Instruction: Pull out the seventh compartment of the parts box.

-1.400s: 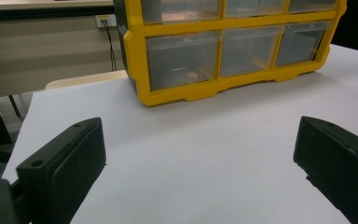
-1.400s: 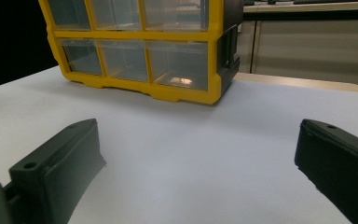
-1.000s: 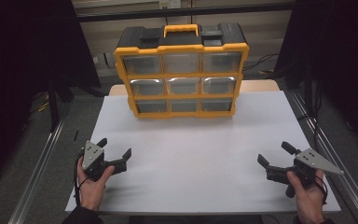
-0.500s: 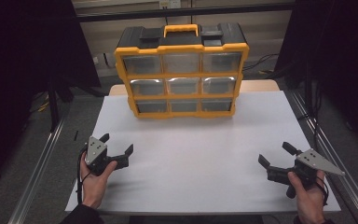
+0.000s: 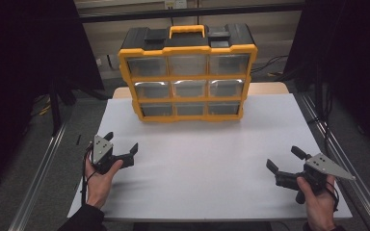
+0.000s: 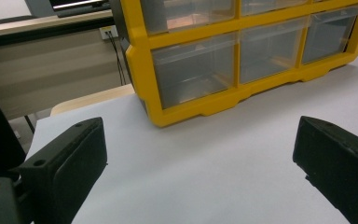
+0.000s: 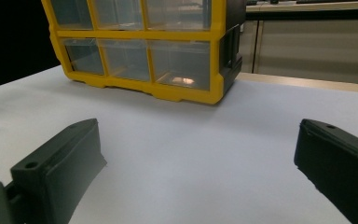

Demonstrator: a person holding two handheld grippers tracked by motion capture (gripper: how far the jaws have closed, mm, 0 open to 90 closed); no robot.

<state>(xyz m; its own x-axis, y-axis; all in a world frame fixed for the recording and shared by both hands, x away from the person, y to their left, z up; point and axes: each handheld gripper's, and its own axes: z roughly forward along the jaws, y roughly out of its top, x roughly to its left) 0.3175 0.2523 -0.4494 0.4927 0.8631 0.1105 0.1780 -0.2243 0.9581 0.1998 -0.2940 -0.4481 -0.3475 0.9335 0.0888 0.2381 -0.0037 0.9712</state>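
Note:
A yellow and black organizer cabinet [image 5: 188, 102] with nine clear drawers stands upright at the far middle of the white table [image 5: 202, 163]. My left gripper [image 5: 122, 142] is held low over the table's near left, open and empty, about a hand's length short of the cabinet's lower left corner. In the left gripper view the cabinet [image 6: 191, 108] fills the upper right, beyond the left gripper [image 6: 200, 135]. My right gripper [image 5: 282, 157] is open and empty over the near right. From the right gripper [image 7: 198, 135] the cabinet [image 7: 182, 95] stands ahead to the left.
Aluminium rails run along both sides of the table, left rail [image 5: 38, 178] and right rail [image 5: 339, 159]. A beige wall ledge [image 6: 37, 32] and cables lie behind the cabinet. Bare white tabletop lies between the grippers and the cabinet.
My left gripper has crept forward and a little right, toward the cabinet. The right gripper has barely shifted. Both stay open.

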